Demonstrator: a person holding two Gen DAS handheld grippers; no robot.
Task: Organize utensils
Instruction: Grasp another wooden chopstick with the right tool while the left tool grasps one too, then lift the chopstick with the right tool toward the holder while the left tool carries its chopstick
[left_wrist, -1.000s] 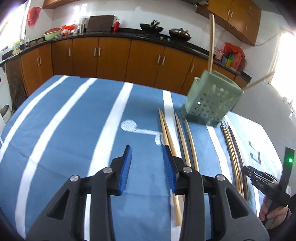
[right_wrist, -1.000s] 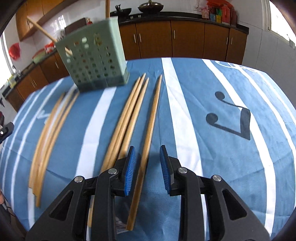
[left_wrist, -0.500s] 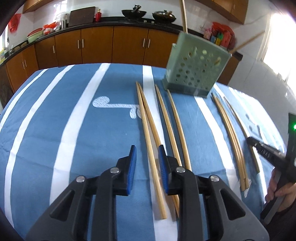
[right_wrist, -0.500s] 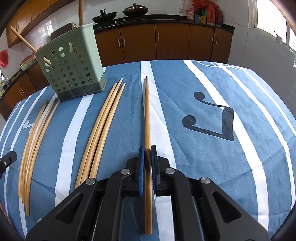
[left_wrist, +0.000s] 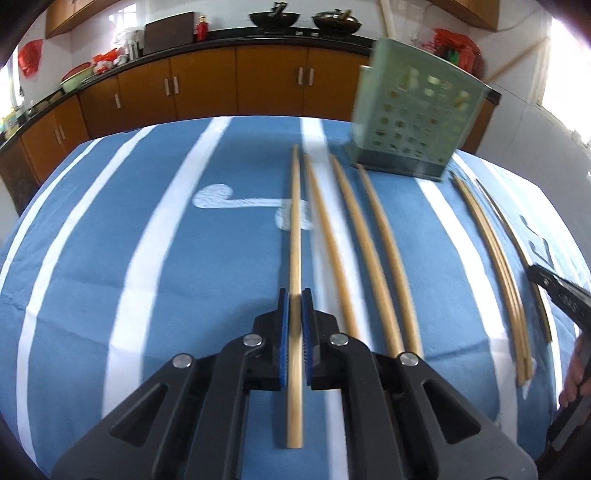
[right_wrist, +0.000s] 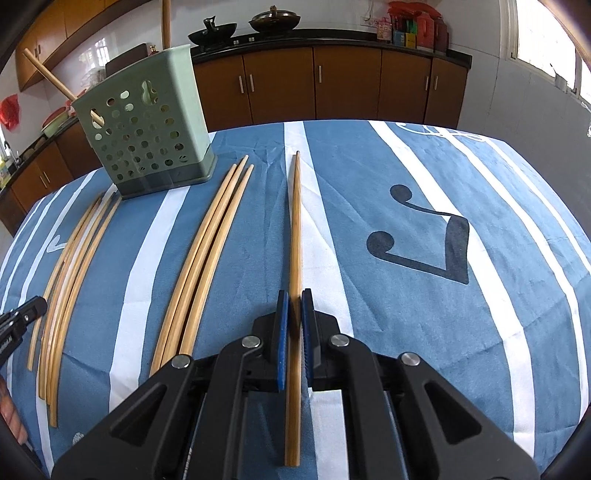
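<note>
Long bamboo chopsticks lie on a blue and white striped cloth. My left gripper (left_wrist: 294, 295) is shut on one chopstick (left_wrist: 295, 229) that points away toward the green perforated holder (left_wrist: 417, 125). Three loose chopsticks (left_wrist: 354, 251) lie just right of it. My right gripper (right_wrist: 294, 297) is shut on another chopstick (right_wrist: 295, 221). Three chopsticks (right_wrist: 207, 251) lie to its left, and several more (right_wrist: 70, 273) lie further left. The holder (right_wrist: 147, 129) stands at the back left with two chopsticks (right_wrist: 55, 83) in it.
The table cloth (right_wrist: 424, 332) spreads right with a black music note print. Brown kitchen cabinets (right_wrist: 332, 85) and a black counter with woks stand behind the table. The other gripper's tip shows at the right edge of the left wrist view (left_wrist: 554, 291).
My left gripper has closed on the leftmost chopstick after moving in over it. My right gripper closed on its chopstick half a second ago and still holds it.
</note>
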